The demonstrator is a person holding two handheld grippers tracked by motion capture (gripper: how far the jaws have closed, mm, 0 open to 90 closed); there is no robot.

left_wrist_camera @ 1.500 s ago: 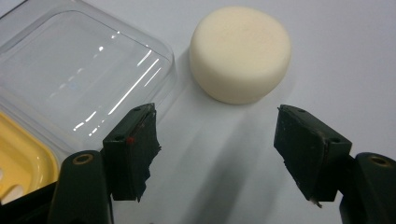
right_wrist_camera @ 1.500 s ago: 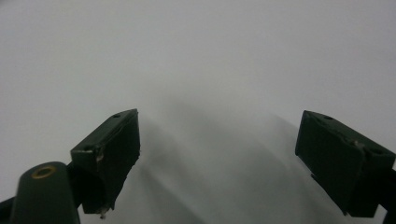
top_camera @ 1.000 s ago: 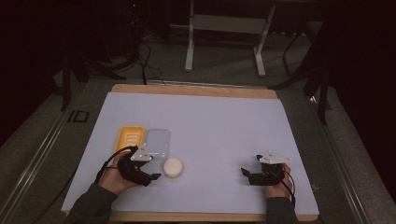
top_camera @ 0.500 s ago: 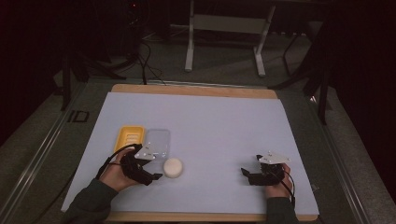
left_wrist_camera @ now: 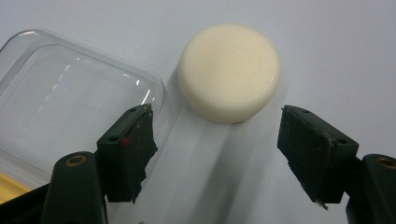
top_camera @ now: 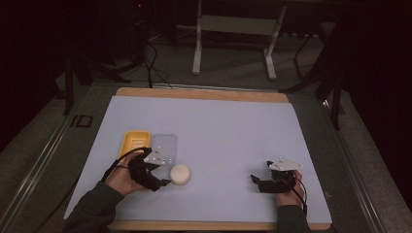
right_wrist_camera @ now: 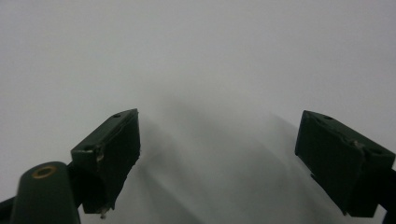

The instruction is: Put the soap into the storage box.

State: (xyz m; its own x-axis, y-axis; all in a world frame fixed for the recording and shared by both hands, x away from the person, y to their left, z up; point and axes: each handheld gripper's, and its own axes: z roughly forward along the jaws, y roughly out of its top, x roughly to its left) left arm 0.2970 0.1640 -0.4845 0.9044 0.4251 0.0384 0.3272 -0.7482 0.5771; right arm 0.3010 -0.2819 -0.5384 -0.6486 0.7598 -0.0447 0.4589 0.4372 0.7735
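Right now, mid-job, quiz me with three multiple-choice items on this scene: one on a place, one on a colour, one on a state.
1. Where is the soap relative to the left claw?
A. just ahead of its open jaws
B. clamped in them
C. inside the clear lid

2. What colour is the tray beside the clear lid?
A. red
B. yellow
C. blue

3. How is the right claw?
A. shut on the soap
B. open over bare mat
C. shut on the lid

Answers: 1 A, a gap shows between both pads and the soap. 2 B, the high view shows it yellow. 3 B, its jaws stand apart with nothing between.
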